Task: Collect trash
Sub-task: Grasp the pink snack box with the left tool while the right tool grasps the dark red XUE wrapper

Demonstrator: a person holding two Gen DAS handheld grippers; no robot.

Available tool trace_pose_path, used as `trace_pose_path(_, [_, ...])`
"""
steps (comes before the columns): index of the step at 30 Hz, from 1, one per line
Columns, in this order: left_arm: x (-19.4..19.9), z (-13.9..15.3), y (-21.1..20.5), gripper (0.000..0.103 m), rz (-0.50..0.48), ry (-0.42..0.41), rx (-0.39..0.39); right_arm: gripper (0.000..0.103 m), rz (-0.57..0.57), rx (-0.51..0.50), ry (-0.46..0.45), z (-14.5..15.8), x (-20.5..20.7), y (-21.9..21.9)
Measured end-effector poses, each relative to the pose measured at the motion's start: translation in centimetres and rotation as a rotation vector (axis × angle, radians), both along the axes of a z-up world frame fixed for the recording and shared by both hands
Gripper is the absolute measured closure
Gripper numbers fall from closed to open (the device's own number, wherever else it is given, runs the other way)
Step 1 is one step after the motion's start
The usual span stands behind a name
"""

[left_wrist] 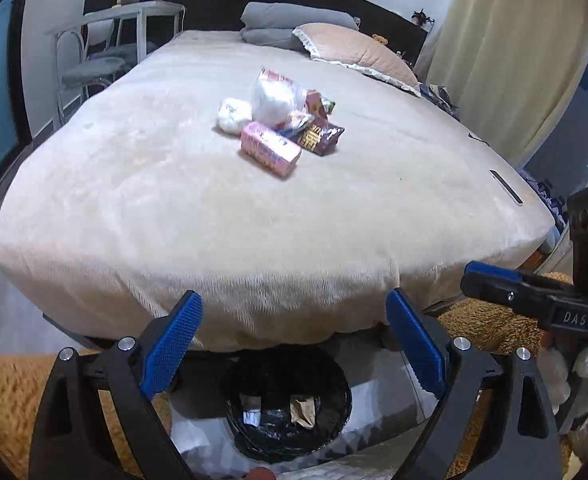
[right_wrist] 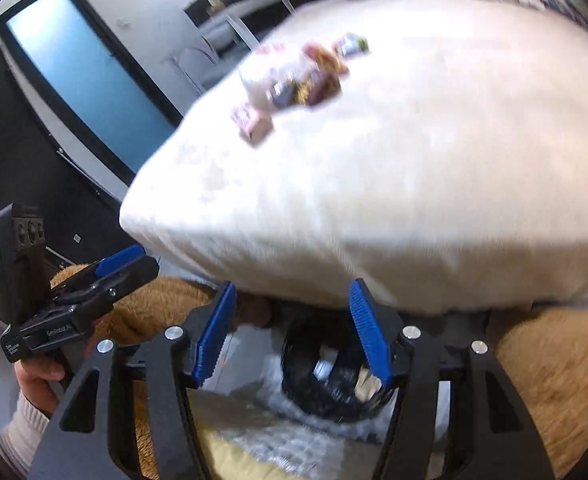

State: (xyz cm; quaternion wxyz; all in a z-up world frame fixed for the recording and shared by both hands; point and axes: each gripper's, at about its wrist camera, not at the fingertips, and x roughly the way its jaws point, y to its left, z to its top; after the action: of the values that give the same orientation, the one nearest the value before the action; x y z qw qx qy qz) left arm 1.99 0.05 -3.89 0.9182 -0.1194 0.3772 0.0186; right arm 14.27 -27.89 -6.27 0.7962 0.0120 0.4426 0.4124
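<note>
A pile of trash lies mid-bed on the cream blanket: a pink carton, a white crumpled wad, a clear plastic bag and a brown wrapper. In the blurred right wrist view, the pile and the pink carton also show. A black-lined bin stands on the floor at the bed's foot, with a few scraps inside. My left gripper hovers over it, open and empty. My right gripper is also over the bin, open with nothing between its pads.
Grey pillows and a beige pillow lie at the bed's head. A white desk and chair stand to the back left and a curtain hangs on the right. An orange fluffy rug flanks the bin. A slim dark object lies near the bed's right edge.
</note>
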Motion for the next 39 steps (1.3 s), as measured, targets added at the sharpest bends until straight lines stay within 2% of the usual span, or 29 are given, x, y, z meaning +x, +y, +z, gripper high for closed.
trace_pose_path(4, [1.5, 1.8, 0.6, 0.012, -0.039, -0.048, 0.071, 0.042, 0.017, -0.001, -0.150, 2.5, 1.5, 0.8])
trace_pose_path(8, [4.0, 3.0, 1.2, 0.012, -0.090, -0.065, 0.115, 0.039, 0.044, -0.027, -0.231, 3.5, 4.2, 2.5])
trace_pose_path(13, [7.5, 3.2, 2.1, 0.012, -0.158, -0.044, 0.166, 0.038, 0.078, -0.054, -0.255, 4.2, 6.9, 5.2])
trace_pose_path(15, [9.1, 2.8, 2.6, 0.012, -0.184, -0.029, 0.174, 0.029, 0.099, -0.070, -0.264, 4.1, 7.6, 6.1])
trace_pose_path(20, [12.3, 1.3, 2.9, 0.012, -0.263, 0.014, 0.212, 0.028, 0.115, -0.100, -0.291, 3.4, 9.8, 8.8])
trace_pose_path(23, [14.0, 0.3, 3.1, 0.012, -0.316, 0.040, 0.244, 0.028, 0.120, -0.109, -0.278, 2.9, 11.6, 10.1])
trace_pose_path(31, [17.2, -1.5, 4.3, 0.012, -0.340, 0.079, 0.208, 0.028, 0.171, -0.171, -0.303, 1.2, 14.1, 12.9])
trace_pose_path(39, [18.2, -2.2, 4.3, 0.012, -0.375, 0.074, 0.226, 0.028, 0.204, -0.193, -0.335, 0.2, 15.0, 14.5])
